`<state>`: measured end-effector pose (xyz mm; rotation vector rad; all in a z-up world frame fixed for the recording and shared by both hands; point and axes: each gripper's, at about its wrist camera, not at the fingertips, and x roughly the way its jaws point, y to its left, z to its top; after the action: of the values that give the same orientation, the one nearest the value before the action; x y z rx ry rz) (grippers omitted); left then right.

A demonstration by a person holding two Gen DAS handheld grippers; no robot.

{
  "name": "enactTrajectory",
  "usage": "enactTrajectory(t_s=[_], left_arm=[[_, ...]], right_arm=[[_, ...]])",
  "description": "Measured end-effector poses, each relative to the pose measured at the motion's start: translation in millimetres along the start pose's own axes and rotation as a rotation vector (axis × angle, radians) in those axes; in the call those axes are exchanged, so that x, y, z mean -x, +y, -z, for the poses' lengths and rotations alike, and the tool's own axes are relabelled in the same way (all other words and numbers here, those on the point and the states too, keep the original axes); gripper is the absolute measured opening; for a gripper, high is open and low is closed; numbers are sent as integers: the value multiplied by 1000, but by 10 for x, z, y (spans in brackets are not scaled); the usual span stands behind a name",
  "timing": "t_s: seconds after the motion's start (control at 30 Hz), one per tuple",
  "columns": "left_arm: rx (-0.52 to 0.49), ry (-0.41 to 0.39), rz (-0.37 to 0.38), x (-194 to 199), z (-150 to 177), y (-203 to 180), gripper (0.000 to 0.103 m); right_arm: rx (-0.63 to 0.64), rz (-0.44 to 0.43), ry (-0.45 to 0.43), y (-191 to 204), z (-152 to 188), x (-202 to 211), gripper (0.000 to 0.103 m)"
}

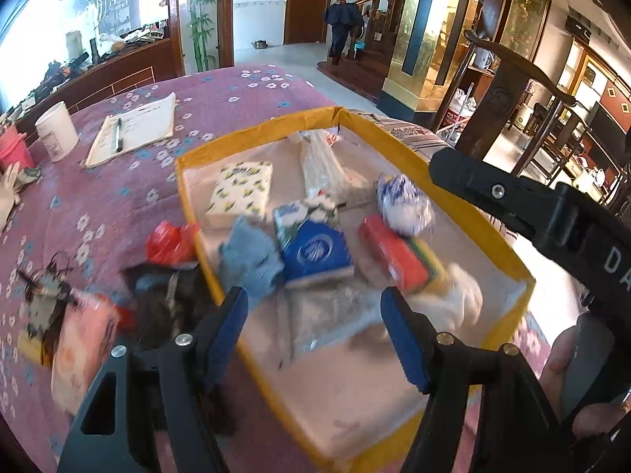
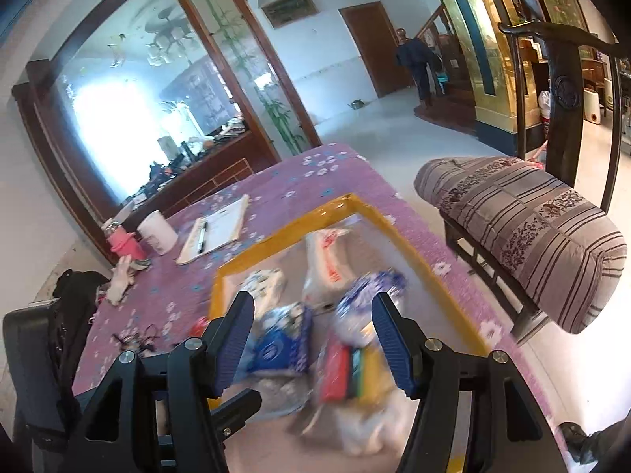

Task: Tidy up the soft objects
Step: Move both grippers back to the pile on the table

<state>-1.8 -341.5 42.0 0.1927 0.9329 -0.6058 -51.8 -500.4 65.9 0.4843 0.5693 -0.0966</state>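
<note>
Left wrist: your left gripper (image 1: 315,307) is spread, empty, over the yellow-rimmed tray (image 1: 398,134); the blue cloth (image 1: 250,258) looks limp, so pinch a fold. Right wrist: right gripper (image 2: 313,315) spread, empty; the red pack (image 2: 335,370) in the tray looks squashy, so grip its sides.

the scene is viewed from two fisheye cameras, each mounted behind a gripper and aimed forward along its two fingers. from the left wrist, the yellow-rimmed tray (image 1: 189,181) is looked down on steeply and from close by, with the left gripper (image 1: 315,307) at the bottom edge and the right gripper's body (image 1: 552,213) seen at the right. from the right wrist, the same tray (image 2: 276,228) is seen at a shallower angle, between the fingers of the right gripper (image 2: 313,315), and more of the room is taken in. shared by both views are the tray, the purple tablecloth (image 1: 236,94) (image 2: 307,181), the notepad (image 1: 138,126) (image 2: 221,228) and the far doorway.
</note>
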Motion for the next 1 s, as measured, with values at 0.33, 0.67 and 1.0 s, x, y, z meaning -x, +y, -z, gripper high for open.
enactTrajectory(t_s=[0.33,0.67,1.0], left_arm=[[60,-26,3,418,595,576,69],[248,-91,-119,730,1212,1743,69],[453,-124,11,737,1437,2420,69]], right_arm=[[88,-91,52,569,437,96,67],[187,-166,151,1156,790,-121,67],[254,-225,291,1829,969,-672,67]])
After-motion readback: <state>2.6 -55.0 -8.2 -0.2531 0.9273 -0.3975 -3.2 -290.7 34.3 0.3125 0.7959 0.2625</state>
